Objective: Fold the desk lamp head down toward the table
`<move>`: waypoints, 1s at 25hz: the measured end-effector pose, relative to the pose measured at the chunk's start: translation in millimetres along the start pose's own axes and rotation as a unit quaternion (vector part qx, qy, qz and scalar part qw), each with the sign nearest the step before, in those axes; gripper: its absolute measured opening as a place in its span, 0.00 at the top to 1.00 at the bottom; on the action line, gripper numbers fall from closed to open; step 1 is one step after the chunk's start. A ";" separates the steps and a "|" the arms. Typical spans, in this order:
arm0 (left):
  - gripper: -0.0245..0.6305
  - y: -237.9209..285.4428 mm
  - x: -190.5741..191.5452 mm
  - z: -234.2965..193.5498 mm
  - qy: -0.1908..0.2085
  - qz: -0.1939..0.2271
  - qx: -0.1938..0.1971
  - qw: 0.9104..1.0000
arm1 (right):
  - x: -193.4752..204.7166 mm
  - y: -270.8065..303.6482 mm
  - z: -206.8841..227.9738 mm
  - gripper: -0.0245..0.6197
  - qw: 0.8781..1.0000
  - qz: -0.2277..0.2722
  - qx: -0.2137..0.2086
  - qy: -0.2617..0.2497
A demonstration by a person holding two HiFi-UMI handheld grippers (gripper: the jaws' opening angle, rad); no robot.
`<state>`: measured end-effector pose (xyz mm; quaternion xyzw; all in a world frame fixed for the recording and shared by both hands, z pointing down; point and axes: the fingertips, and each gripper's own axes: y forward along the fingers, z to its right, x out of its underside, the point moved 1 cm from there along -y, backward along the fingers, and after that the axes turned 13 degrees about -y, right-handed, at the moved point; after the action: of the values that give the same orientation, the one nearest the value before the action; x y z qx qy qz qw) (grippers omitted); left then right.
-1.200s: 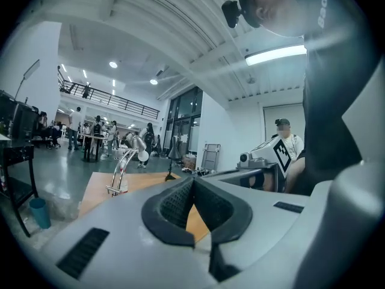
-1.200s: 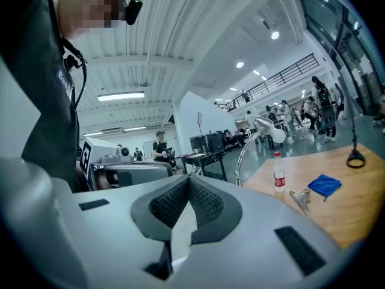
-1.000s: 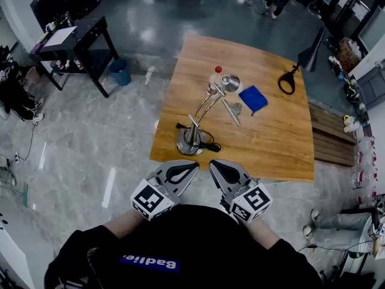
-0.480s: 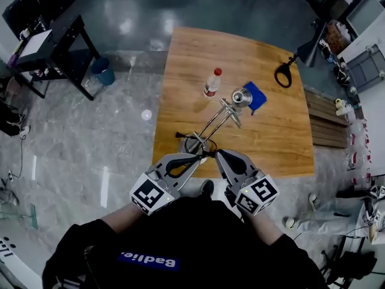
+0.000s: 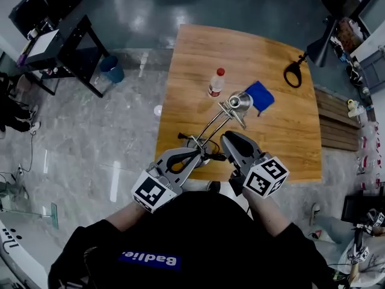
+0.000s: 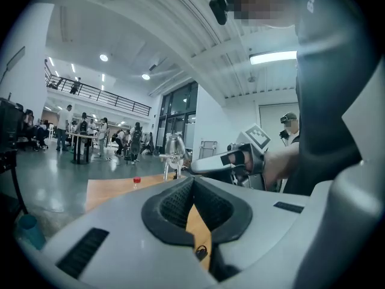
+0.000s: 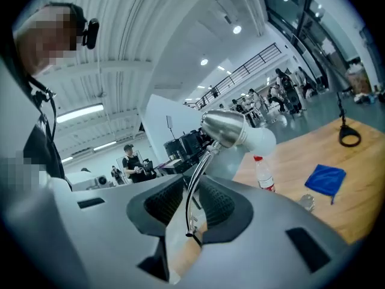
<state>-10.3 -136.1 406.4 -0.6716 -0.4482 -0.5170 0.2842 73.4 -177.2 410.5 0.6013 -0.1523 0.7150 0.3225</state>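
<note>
Steel desk lamp [image 5: 239, 102], one — left hand-held gripper [image 5: 197, 154] clenched, right hand-held gripper [image 5: 228, 138] opening, empty.

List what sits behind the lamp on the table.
Behind the lamp: a red-capped bottle, a blue cloth, and farther back a black loop. A small clear thing lies beside the cloth; the lamp head likely hides it from the head view.

Black long-sleeved top [image 5: 198, 239], blue chest patch [image 5: 150, 259], white lettering. Left gripper [image 5: 195, 155], right gripper [image 5: 230, 138]: grey shells, black pads [image 6: 174, 205], black-white marker cubes [image 5: 150, 192].
</note>
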 end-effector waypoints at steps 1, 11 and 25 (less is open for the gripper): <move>0.95 1.3 -0.6 -0.3 -0.001 0.001 -0.004 1.000 | -2.6 3.3 3.2 0.83 1.000 0.003 -0.009 0.018; 0.95 7.8 -5.2 -2.8 0.010 0.010 -0.020 1.000 | -12.2 30.1 21.1 0.74 0.987 0.022 -0.061 0.145; 0.95 10.7 -2.6 -4.3 0.010 0.004 -0.021 1.000 | -9.4 30.6 27.9 0.91 0.980 0.057 -0.065 0.177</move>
<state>-2.8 -145.1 406.1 -0.6736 -0.4320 -0.5321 0.2767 75.6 -219.6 413.1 0.4335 -0.1735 0.8159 0.3412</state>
